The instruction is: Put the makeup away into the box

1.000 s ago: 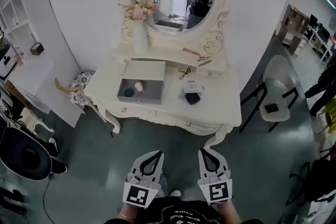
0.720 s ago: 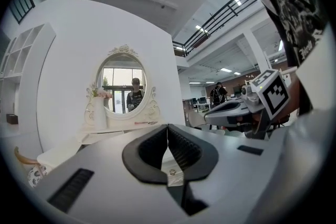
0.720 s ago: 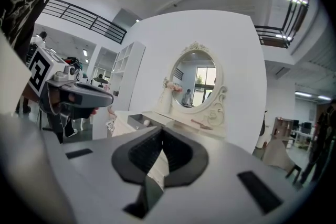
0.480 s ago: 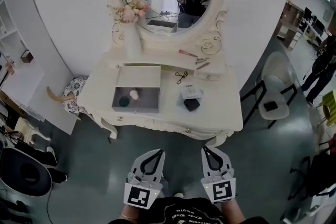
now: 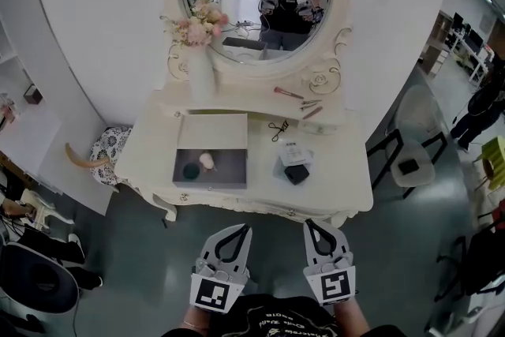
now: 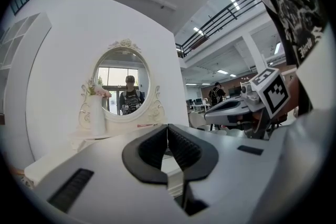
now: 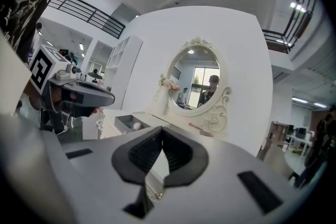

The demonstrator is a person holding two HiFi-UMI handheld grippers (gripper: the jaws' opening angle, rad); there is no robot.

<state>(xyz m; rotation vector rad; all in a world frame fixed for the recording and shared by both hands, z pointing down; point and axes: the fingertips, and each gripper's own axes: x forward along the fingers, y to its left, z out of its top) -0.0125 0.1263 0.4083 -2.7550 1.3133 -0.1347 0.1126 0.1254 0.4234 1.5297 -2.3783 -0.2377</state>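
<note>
The makeup lies on the white dressing table (image 5: 341,189), well ahead of both grippers: a black compact (image 5: 297,174) touching a white packet (image 5: 293,154) right of centre, a small dark looped tool (image 5: 277,127) behind them, and two slim brushes (image 5: 288,93) on the raised back shelf. To their left the grey box (image 5: 230,172) stands open, its lid (image 5: 211,132) tipped back, with a dark round piece (image 5: 191,170) and a pale sponge (image 5: 207,161) inside. The left gripper (image 5: 243,228) and the right gripper (image 5: 309,223) hang side by side short of the table's front edge over the dark floor (image 5: 142,249), each clenched with pads together on nothing. An oval mirror (image 5: 237,12) backs the table, with a vase of pink flowers (image 5: 199,51) at its left, a white chair (image 5: 410,140) to the right and a patterned stool (image 5: 106,147) to the left
</note>
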